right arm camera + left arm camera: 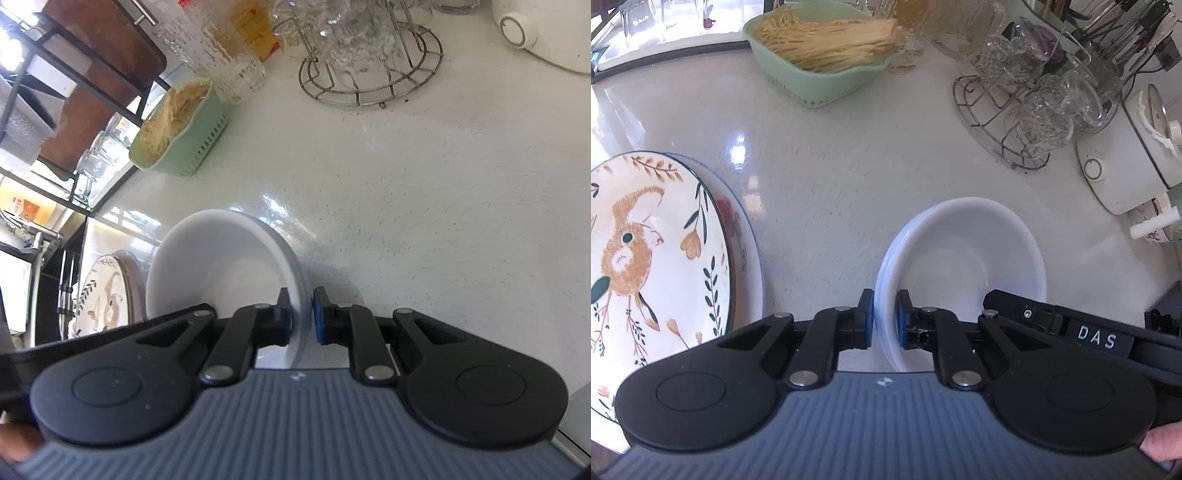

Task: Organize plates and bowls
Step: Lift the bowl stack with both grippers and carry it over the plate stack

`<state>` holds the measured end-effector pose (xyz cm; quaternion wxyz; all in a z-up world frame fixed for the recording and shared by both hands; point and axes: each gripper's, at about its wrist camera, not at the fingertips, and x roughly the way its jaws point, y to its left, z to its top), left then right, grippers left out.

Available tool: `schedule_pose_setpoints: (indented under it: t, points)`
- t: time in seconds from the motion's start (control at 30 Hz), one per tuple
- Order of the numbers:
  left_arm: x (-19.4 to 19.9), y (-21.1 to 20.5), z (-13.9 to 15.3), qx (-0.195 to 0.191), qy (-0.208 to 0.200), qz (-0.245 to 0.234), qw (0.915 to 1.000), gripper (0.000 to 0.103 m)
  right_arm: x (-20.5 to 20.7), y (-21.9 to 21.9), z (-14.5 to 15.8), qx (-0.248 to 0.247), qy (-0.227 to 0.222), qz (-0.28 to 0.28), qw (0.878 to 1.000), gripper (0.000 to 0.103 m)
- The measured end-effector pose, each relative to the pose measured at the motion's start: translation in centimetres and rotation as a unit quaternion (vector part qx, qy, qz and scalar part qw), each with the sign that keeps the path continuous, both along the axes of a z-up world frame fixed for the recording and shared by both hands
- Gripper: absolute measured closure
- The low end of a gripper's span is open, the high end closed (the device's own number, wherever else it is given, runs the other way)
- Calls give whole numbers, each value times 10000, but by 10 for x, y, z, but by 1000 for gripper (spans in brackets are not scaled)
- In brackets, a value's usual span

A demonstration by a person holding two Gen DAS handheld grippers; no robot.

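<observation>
- The left gripper (884, 319) was pinching the near-left rim of the stack of white bowls (964, 258), one blue pad inside the rim and one outside.
- The right gripper (301, 315) was pinching the opposite rim of the same stack in the same manner; in the left view its black arm lay over the bowl's right edge.
- The stack sat on the white countertop (831, 166), with the squirrel-pattern plate (646, 240) lying on a larger plate just beside it on the left.
- The step appeared to be a lift of the stack with both hands, probably to move it to its place.
- To do it well, both hands should rise together and keep level, because several nested bowls can slide when one side tilts.
- The pads held only a thin part of the rim, so the pressure should be firm before lifting.
- The path should stay clear of the green basket of noodles (820, 55) and of the wire rack with glasses (1027, 110), which were well apart behind.
</observation>
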<state>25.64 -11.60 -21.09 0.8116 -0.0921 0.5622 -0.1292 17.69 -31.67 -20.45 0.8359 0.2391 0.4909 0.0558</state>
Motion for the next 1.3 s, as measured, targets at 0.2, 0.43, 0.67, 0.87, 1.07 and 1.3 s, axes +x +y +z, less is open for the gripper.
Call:
schedule_pose_setpoints:
  t: [0.2, 0.43, 0.67, 0.87, 1.07, 1.3]
  points:
    - [0, 7, 20, -105, 101, -21, 9999, 88, -7, -2, 17, -57, -60, -131, 9999, 88]
    - [-1, 9, 37, -127, 125, -238, 9996, 88, -17, 1, 36, -120, -109, -353, 9992, 88]
    - [0, 20, 58, -163, 280, -384, 9987, 88, -29, 14, 58, -159, -274, -590, 9978, 88]
    - [4, 39, 76, -261, 214, -545, 9979, 88, -39, 34, 75, -157, -393, -882, 9952, 87]
    - [1, 72, 90, -278, 142, -585, 9978, 88, -39, 66, 84, -226, -552, -923, 9939, 87]
    - [1, 129, 97, -378, 0, -201, 9991, 88, -29, 113, 86, -204, -749, -622, 9950, 87]
